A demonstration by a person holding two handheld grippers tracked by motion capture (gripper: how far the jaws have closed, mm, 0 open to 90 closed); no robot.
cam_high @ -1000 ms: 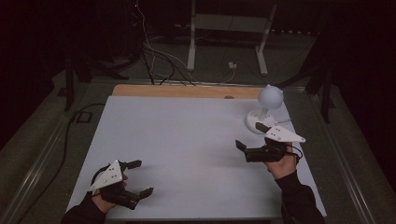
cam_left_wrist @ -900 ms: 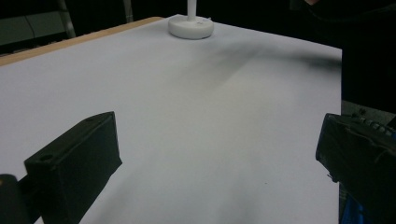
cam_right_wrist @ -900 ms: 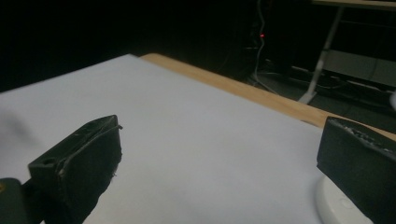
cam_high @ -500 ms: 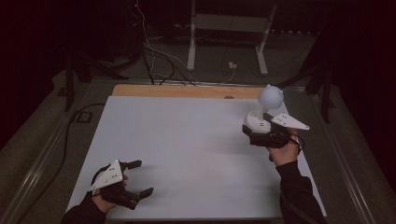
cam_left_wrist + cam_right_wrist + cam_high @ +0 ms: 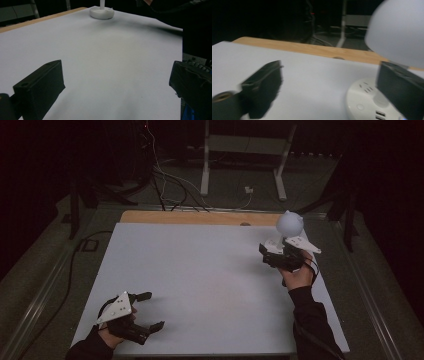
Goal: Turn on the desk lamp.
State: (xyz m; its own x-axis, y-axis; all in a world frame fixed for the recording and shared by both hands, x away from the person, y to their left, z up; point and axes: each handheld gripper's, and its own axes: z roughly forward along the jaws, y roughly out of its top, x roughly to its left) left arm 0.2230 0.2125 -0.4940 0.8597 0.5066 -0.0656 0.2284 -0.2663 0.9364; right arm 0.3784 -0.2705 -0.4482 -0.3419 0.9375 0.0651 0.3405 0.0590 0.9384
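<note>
A white desk lamp with a round head and a flat round base stands at the far right of the white table. My right gripper is open just in front of and left of the base, with nothing between its jaws. In the right gripper view the lamp head looms at the upper right and the base, with its ports, lies partly behind the right jaw of that gripper. My left gripper rests open near the front left corner; its own view shows this gripper empty and the lamp base far off.
A wooden strip runs along the table's far edge. Beyond it stand a white stand's legs and loose cables on the dark floor. A black cable trails down the left side.
My right gripper has moved away from the person and to the right, from the open table up to the lamp base. The left gripper has stayed put.
</note>
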